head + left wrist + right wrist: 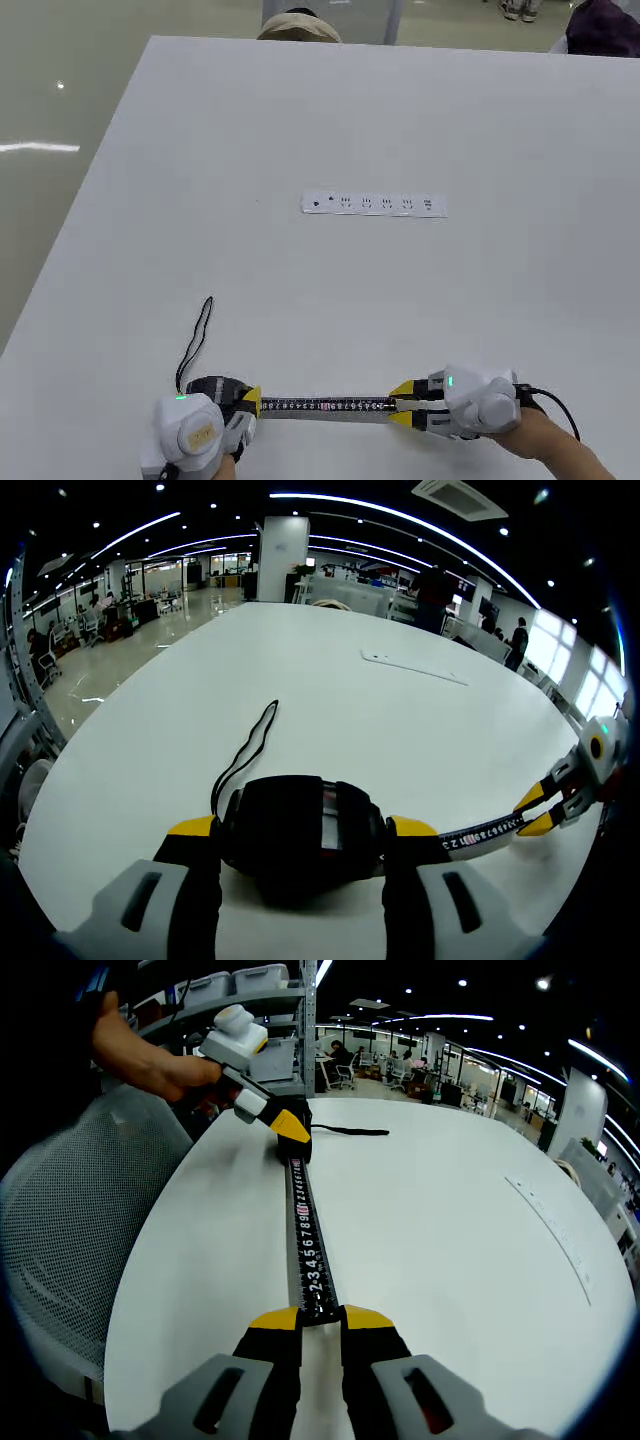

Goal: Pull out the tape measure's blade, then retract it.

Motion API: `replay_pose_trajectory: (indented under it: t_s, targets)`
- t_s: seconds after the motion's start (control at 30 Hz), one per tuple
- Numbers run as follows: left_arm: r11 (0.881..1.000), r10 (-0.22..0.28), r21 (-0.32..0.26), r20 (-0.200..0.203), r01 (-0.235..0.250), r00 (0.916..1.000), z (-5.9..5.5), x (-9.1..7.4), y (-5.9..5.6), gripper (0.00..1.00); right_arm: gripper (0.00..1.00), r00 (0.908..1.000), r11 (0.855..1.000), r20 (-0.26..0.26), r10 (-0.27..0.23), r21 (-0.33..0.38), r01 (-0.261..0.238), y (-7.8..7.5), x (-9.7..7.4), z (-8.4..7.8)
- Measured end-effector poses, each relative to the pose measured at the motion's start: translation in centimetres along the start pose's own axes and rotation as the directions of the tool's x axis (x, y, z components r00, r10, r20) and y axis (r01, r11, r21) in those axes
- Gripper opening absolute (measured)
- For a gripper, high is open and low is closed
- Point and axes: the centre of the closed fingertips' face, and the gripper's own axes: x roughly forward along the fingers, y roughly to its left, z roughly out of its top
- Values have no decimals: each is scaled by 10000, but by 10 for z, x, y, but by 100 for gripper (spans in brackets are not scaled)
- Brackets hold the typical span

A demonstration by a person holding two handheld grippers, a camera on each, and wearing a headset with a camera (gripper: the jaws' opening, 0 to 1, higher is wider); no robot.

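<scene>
White table (400, 120) — left gripper (302, 828) grips tape measure (218, 391), right gripper (320, 1317) its blade (325, 405).

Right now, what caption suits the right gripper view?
Right gripper holds the blade, drawn from the case in the left gripper.

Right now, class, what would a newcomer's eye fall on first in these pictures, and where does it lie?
The numbered tape blade stretched straight along the near edge of the white table, from the black tape measure case in the left claw to the right claw pinching its tip. Next, the long white power strip lying mid-table, and the case's thin black cord loop.
</scene>
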Motion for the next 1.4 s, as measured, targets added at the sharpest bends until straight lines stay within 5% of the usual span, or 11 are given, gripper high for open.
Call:
replay_pose_trajectory:
  t_s: [1.4]
  targets:
    - [9967, -423, -686, 142, 432, 9990, 3, -1, 4, 62, 13, 10000, 9994, 22, 65, -354, -64, -6, 1, 19]
